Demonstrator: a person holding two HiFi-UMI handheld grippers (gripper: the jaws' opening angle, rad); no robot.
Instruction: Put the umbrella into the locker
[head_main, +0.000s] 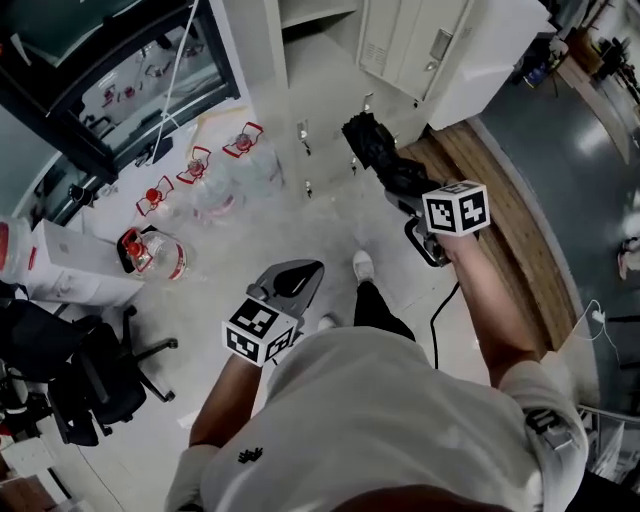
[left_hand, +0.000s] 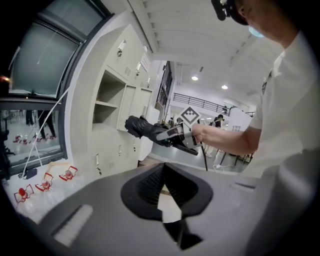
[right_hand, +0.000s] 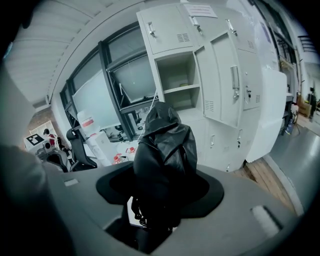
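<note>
Your right gripper (right_hand: 154, 212) is clenched on the folded black umbrella (right_hand: 165, 150), held in the air well short of the locker (right_hand: 222, 75). This looks like the carrying step. Next, line the umbrella up with the open compartment (right_hand: 176, 72). Your left gripper (left_hand: 167, 192) is closed on nothing.

Pale floor (head_main: 330, 232) with clear water jugs (head_main: 225, 185) and black office chair (head_main: 100, 385).

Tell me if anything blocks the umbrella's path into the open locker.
Nothing visible does. The right gripper holds the black umbrella aimed at the open locker compartment, with only open air between them.
</note>
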